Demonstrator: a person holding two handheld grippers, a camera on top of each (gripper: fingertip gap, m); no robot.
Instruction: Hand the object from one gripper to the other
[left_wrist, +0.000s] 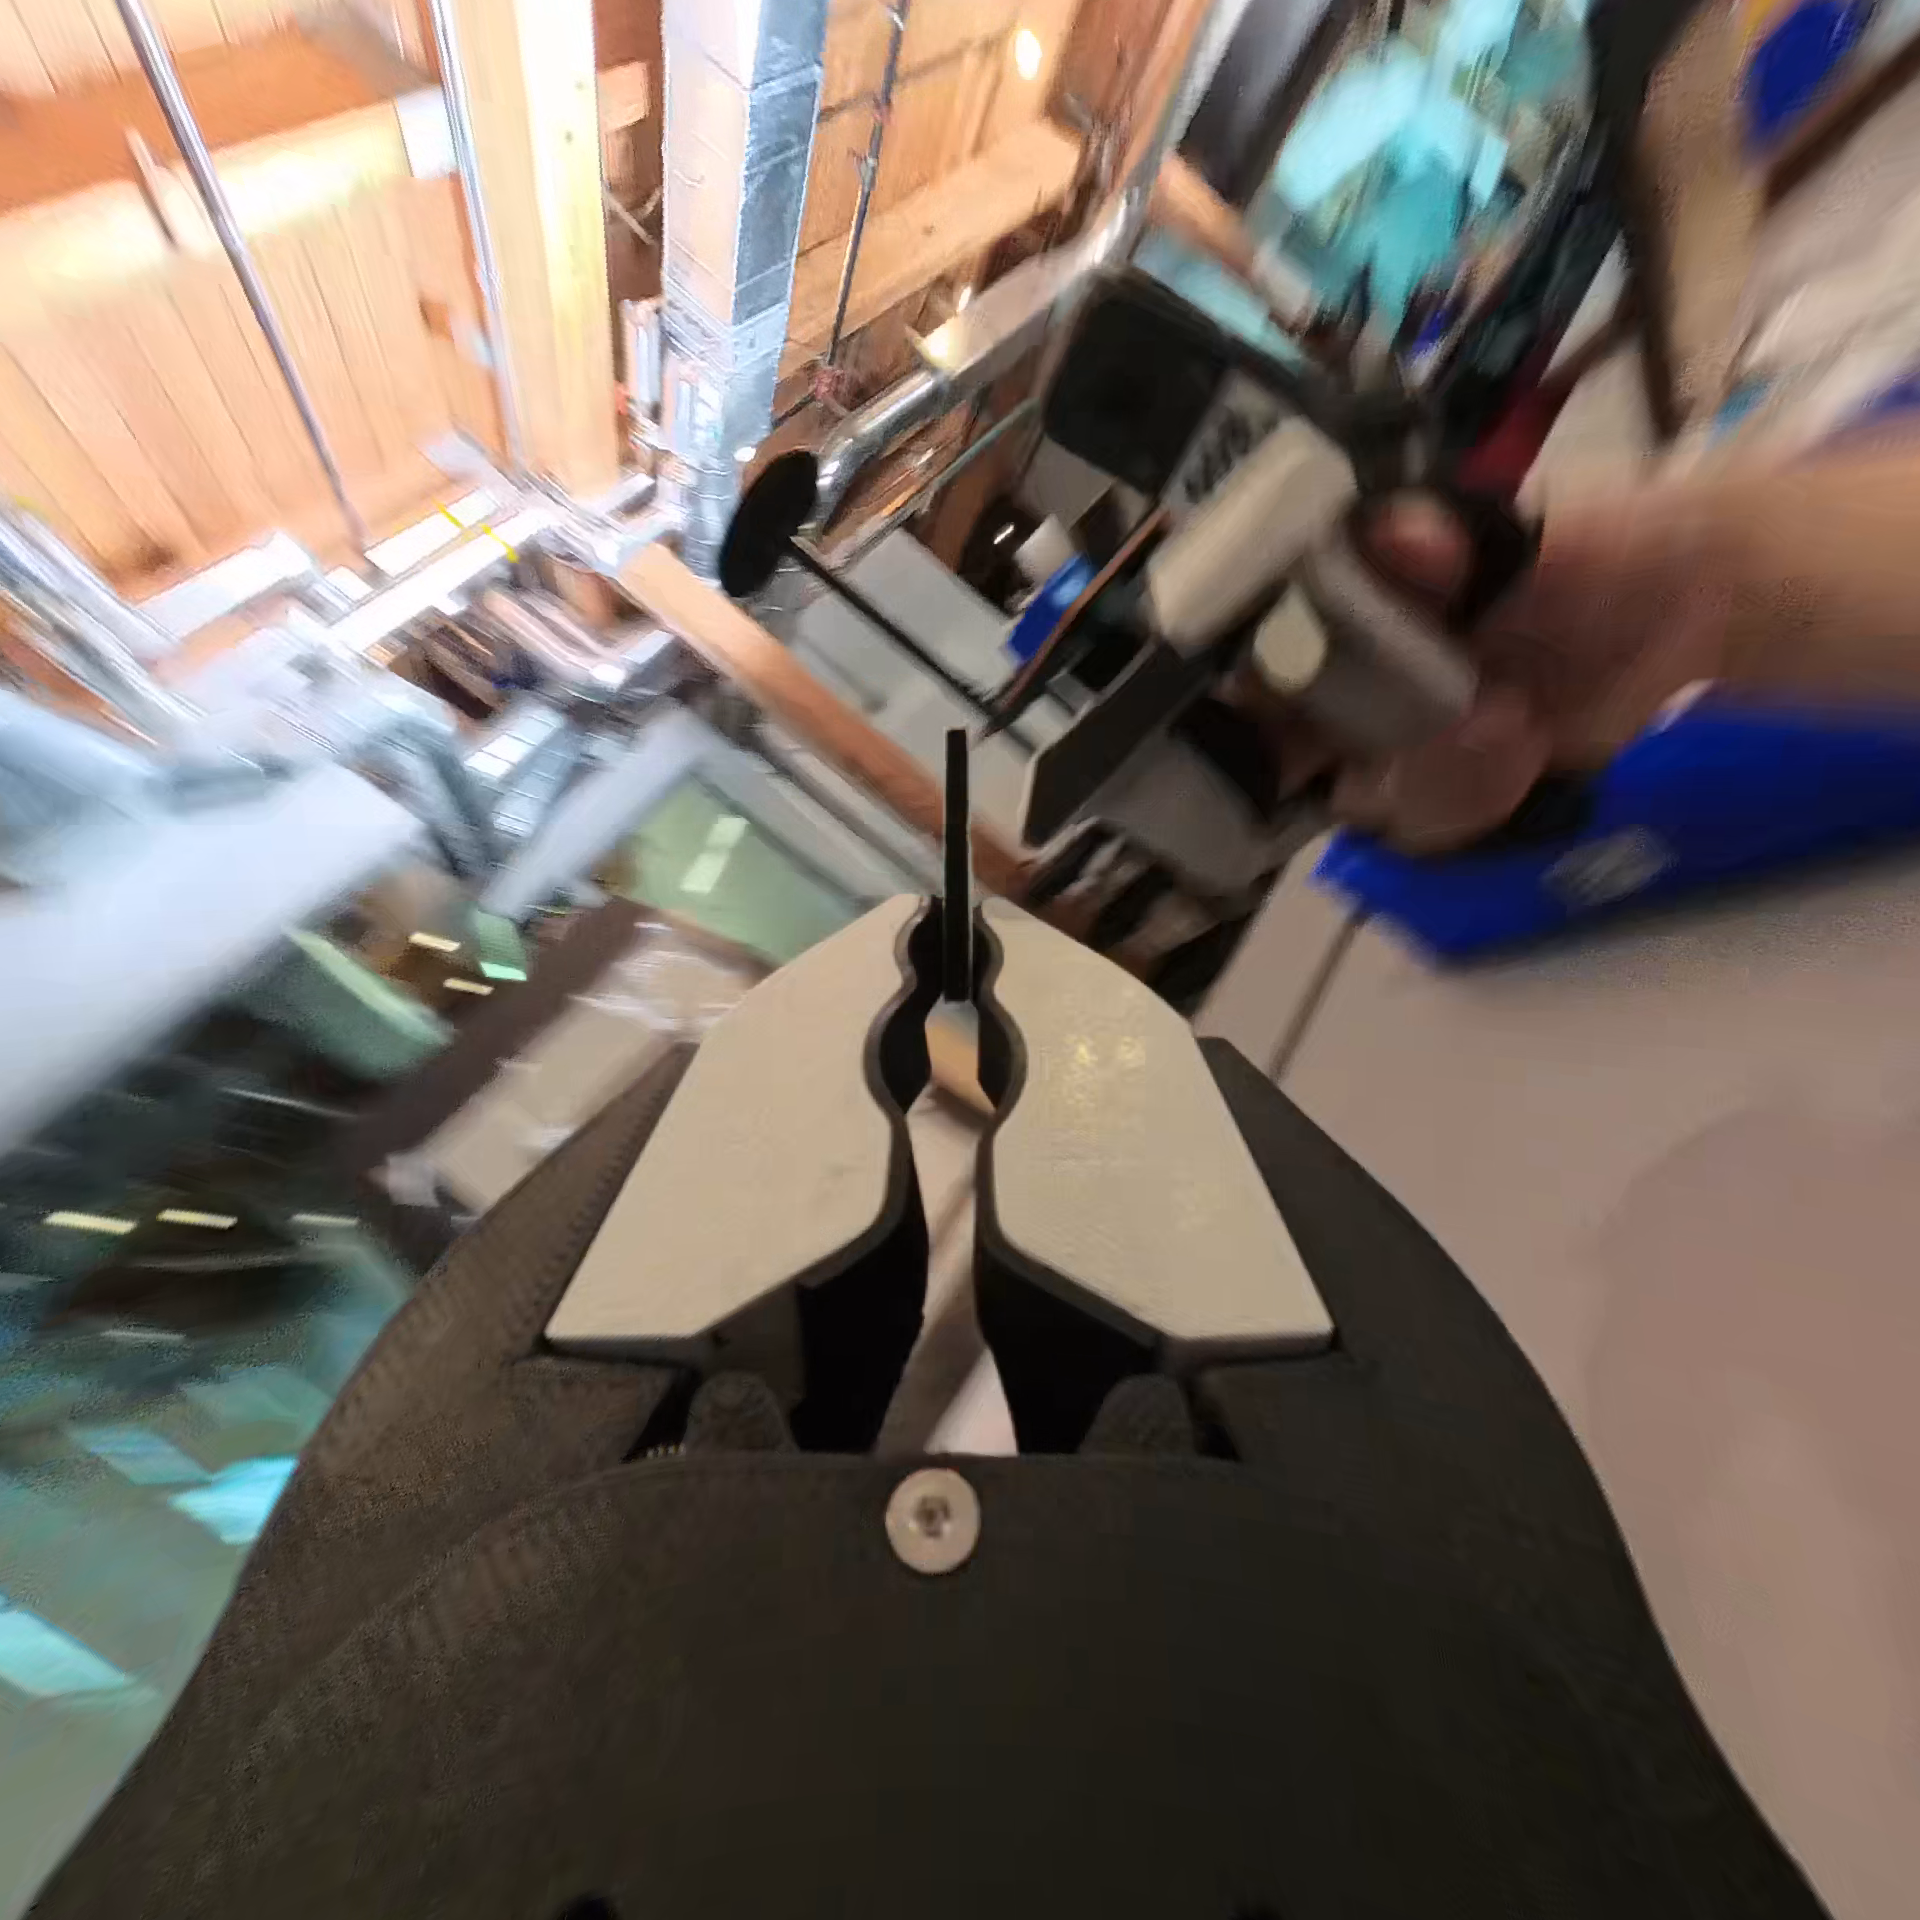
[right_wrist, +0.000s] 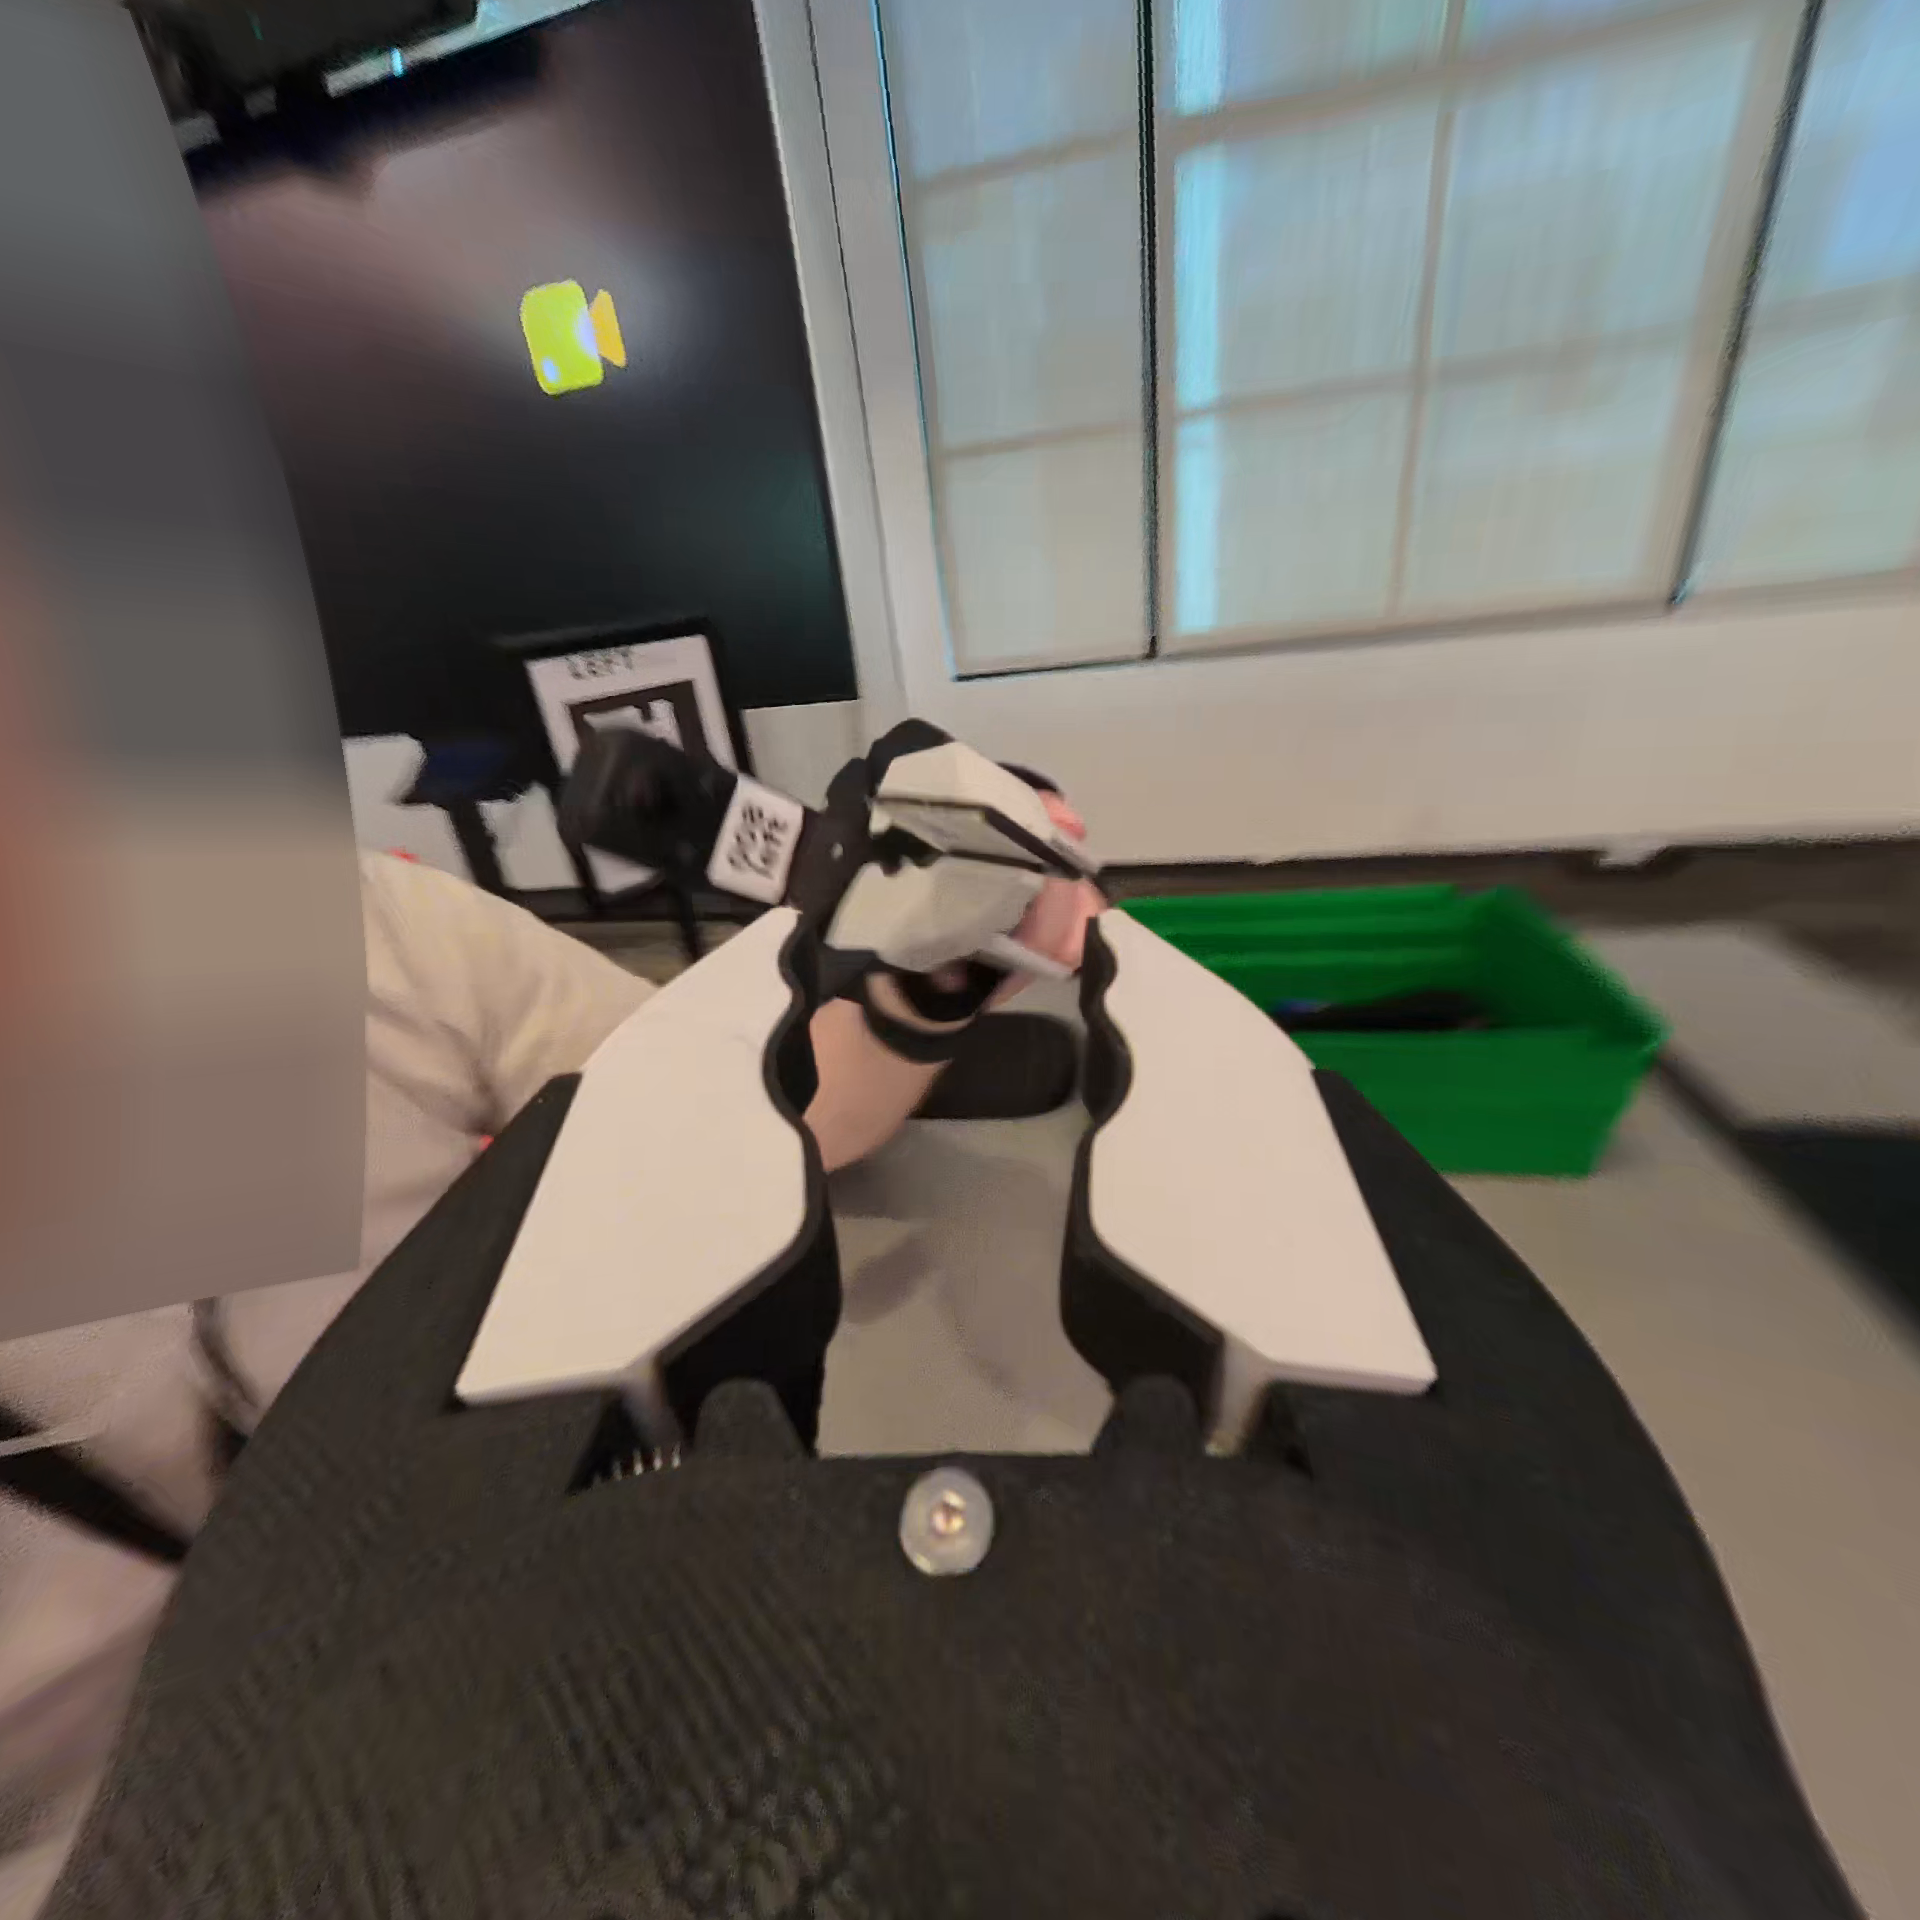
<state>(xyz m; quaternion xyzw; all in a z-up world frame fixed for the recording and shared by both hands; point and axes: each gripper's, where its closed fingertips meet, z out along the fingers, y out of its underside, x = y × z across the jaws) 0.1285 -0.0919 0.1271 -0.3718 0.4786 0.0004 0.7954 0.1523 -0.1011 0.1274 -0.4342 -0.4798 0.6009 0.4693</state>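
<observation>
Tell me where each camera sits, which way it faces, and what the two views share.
Left wrist view: sits on the left gripper, facing a cluttered workshop; its own fingers are shut on a thin black object, and the right gripper shows in a hand.
Right wrist view: sits on the open right gripper, facing a window wall and green bin; a forearm shows.
Shared: each view sees the other gripper; left gripper.

Pale grey tabletop (right_wrist: 935, 1299), smooth and matte. Green bin (right_wrist: 1455, 1039) resting on it toward the right; blue bin (left_wrist: 1621, 831) on the tabletop's far edge in left wrist view.
</observation>
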